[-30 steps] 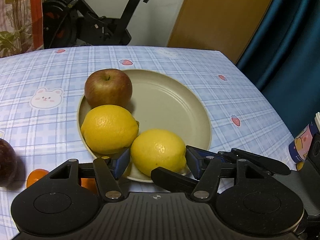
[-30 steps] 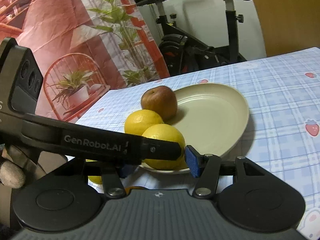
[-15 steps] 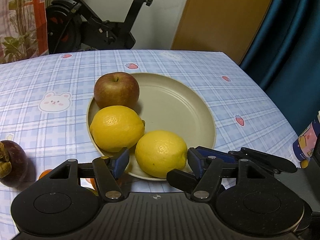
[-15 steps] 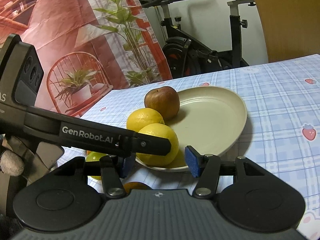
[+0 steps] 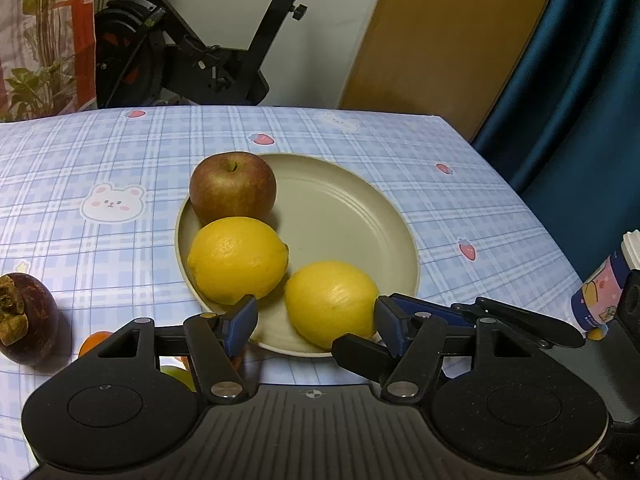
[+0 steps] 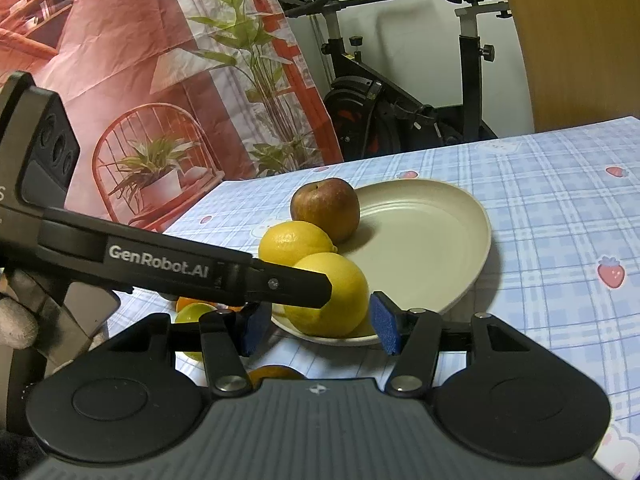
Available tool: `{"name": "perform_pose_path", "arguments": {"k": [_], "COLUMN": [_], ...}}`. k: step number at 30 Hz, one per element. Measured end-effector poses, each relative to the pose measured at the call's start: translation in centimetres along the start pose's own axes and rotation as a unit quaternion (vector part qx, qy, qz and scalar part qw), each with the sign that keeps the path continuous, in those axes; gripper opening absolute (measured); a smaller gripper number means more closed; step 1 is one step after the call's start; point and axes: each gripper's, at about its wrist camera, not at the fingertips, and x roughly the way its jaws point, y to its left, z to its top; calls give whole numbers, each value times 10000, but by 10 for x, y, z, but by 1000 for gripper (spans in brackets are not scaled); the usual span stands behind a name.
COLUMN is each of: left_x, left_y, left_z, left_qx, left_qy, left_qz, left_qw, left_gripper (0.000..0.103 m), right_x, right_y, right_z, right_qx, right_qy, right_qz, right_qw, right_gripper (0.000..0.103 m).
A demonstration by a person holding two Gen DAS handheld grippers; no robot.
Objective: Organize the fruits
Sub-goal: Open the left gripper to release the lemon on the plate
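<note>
Here is the left gripper (image 5: 316, 320), jaws parted about halfway and gripping nothing, its blue pads (image 5: 240, 322) standing clear on either side of the near yellow lemon (image 5: 332, 304); the right pad sits just beside the lemon's skin, and whether it brushes it is hard to say. That lemon lies on the round beige plate (image 5: 352, 216), right at the rim closest to the claw. Just beyond the left pad rests a second yellow lemon (image 5: 238, 260), and farther out a red apple with its stem up (image 5: 233, 192), the two touching at the plate's left edge. Off to the claw's left, on the blue checked tablecloth with strawberry and bear prints (image 5: 80, 160), sits a dark purple mangosteen (image 5: 24, 320), with a small orange fruit (image 5: 94, 340) near it, half hidden behind the gripper body. The right gripper (image 6: 316, 326) hangs low beside the left, jaws partly open and empty, facing the same near lemon (image 6: 332, 296) across the plate rim (image 6: 476, 256). The black arm of the left gripper (image 6: 180, 264) crosses in front of it. A patterned cup (image 5: 604, 300) stands at the far right.
</note>
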Motion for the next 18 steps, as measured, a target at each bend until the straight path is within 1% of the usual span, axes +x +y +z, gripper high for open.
{"name": "perform_pose_path", "arguments": {"k": [11, 18], "left_x": [-14, -40], "left_y": [6, 24], "left_z": [-1, -1], "left_qx": [-61, -134], "left_qy": [-132, -330], "left_qz": [-106, -201], "left_qw": [9998, 9992], "left_gripper": [67, 67], "right_x": [-1, -7], "right_y": [2, 6], "right_z": [1, 6], "right_qx": [-85, -221], "right_qy": [7, -16], "right_qz": [-103, -159], "right_qw": [9999, 9996], "right_gripper": [59, 59]}}
